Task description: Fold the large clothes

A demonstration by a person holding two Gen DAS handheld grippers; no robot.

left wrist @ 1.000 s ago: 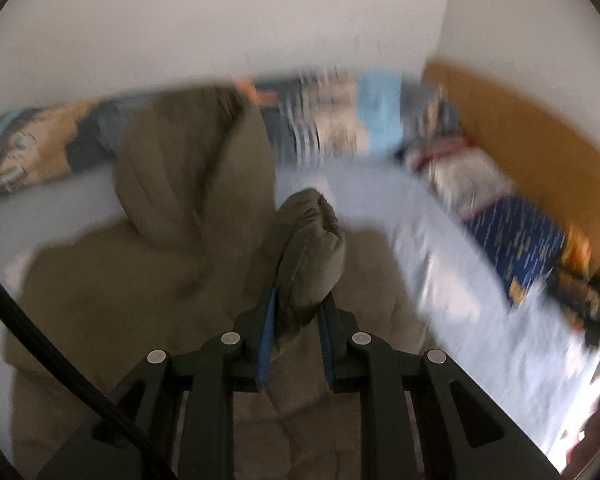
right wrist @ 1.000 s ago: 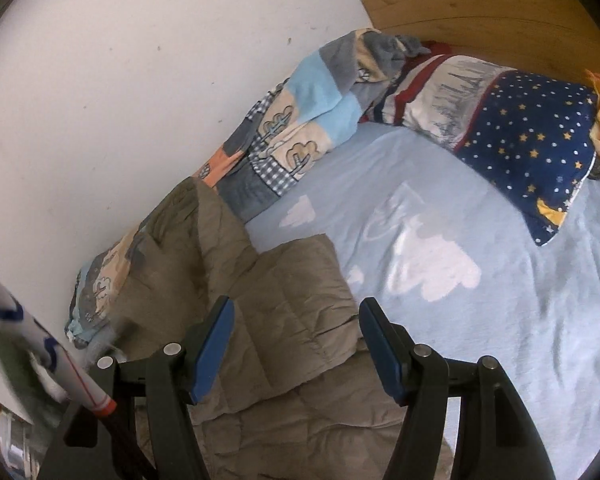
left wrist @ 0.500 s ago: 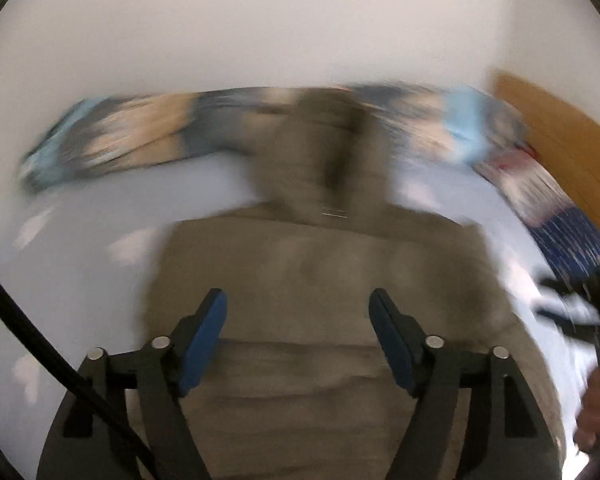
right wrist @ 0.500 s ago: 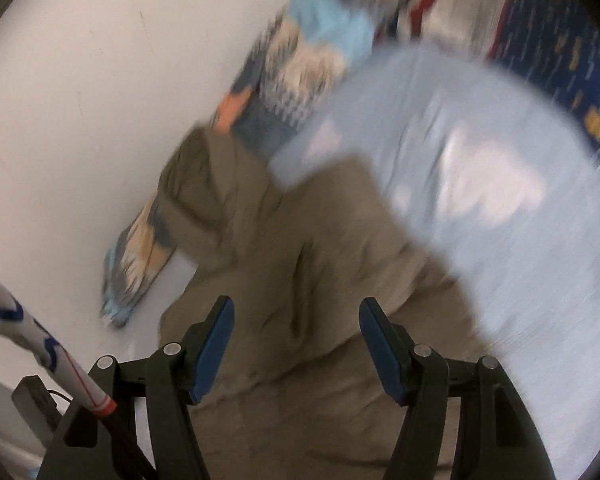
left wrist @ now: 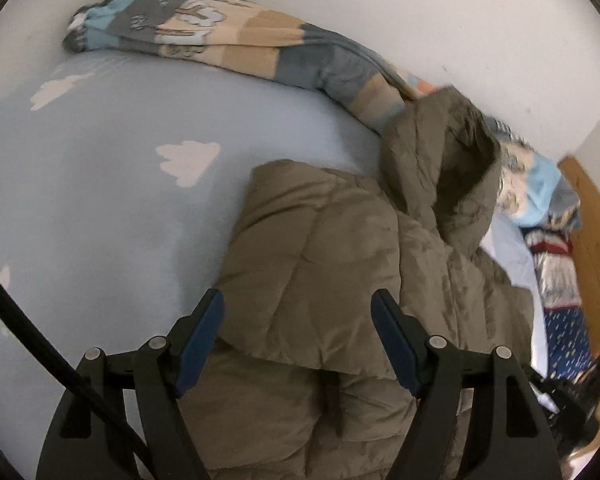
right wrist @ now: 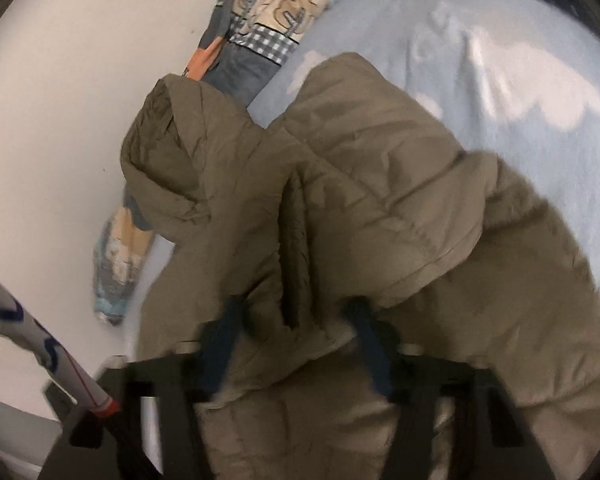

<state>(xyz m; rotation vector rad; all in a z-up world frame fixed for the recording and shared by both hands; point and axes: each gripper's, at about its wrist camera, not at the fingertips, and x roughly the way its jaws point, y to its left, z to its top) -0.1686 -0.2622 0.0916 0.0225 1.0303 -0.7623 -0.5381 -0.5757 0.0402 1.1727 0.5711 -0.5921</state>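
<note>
Gaping wide above the padded olive jacket (left wrist: 312, 264), the left gripper (left wrist: 296, 340) holds nothing; its blue pads (left wrist: 198, 344) stand clear on either side of a folded-over panel of the garment. The right gripper (right wrist: 296, 344), blurred in its own view, has just been closing, and its jaws now stand narrow with a bunched fold of the jacket (right wrist: 380, 208) between them; the fingers (right wrist: 220, 344) press into the fabric at both sides of that fold. The jacket lies on the bed sheet (left wrist: 100, 200), a pale blue one printed with white clouds, with both sleeves or side panels turned in over the body. Beyond the folded part, the hood (left wrist: 452, 152) rises crumpled near the wall (left wrist: 380, 8). A patchwork blanket (left wrist: 228, 40) runs along the foot of that wall, behind the hood. Farther right in the left wrist view, patterned pillows (left wrist: 556, 276) lie against a wooden headboard (left wrist: 592, 216).
</note>
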